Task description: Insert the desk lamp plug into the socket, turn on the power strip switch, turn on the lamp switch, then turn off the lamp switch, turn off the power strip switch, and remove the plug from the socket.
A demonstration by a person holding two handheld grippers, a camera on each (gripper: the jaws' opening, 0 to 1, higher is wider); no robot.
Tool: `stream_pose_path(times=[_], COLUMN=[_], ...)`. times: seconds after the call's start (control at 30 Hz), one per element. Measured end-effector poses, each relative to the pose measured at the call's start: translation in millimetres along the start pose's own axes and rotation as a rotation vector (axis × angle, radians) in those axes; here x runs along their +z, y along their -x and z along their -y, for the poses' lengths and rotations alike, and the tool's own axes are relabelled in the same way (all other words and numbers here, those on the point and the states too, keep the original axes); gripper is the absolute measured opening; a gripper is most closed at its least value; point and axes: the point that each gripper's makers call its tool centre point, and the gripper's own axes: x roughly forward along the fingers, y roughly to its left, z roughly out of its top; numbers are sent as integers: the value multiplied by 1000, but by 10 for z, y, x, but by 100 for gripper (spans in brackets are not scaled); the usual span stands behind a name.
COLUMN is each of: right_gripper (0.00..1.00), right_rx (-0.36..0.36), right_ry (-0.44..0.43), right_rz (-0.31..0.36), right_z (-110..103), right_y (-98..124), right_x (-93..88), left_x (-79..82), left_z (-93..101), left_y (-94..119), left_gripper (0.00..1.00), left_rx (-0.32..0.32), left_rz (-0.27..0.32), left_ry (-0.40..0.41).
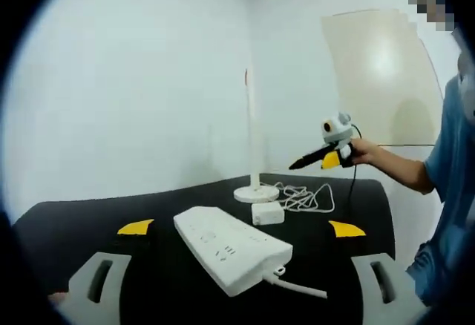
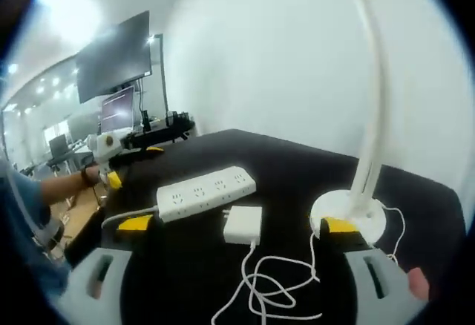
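Yellow-tipped jaws of the left tool [image 1: 241, 230] stand spread wide at the bottom of the left gripper view, holding nothing, with the white power strip [image 1: 231, 248] lying between and just beyond them on the black bench [image 1: 67, 221]. Past the strip sits the plug [image 1: 267, 213], a white block not in any socket, then its tangled cord [image 1: 300, 197] and the round base of the desk lamp [image 1: 256, 191], whose thin stem rises against the wall. In the right gripper view the right tool [image 2: 237, 226] is likewise spread and empty, its jaws framing the plug [image 2: 243, 224] and the cord [image 2: 271, 284].

Step 1 looks not yet begun. To do it well, the right tool should close squarely on the plug body, not the cord, turn the prongs toward a socket, and press straight down while the left tool steadies the strip.
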Motion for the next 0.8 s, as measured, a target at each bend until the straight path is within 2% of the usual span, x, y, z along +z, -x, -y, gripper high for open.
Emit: stream_pose_path(times=[0.07,0.13,0.23,0.33,0.47,0.6,0.7,0.77,0.8], right_gripper=[96,96,96,96,96,96,96,96,96], right_rx=[-5,-4,-24,-42,-80,-121,-133,-149,-156], right_ry=[11,16,18,9,10,7,-1,-6,-7], right_rz=[-9,-25,-24,-7,33,62,68,66,64], right_z=[-19,-12,34,88,101,129,145,170,174], right_y=[32,77,176,271,393,518,583,632,658], right_x=[-16,-42,-52,-33,-3,-12,-50,-98,-125], left_x=[84,164,254,302,257,163,256,376,401], left_z=[0,-33,-79,-110,-172,-103,-87,-73,-112], left_y=[25,62,119,215,320,414,490,544,582], left_gripper=[89,89,89,89,89,89,89,89,89], left_rx=[-18,-11,-11,3,4,-16,-23,-20,-11], left_rz=[46,81,94,72,-18,-117,-88,-35,-32], left_ry=[29,21,49,31,-12,56,24,40,47])
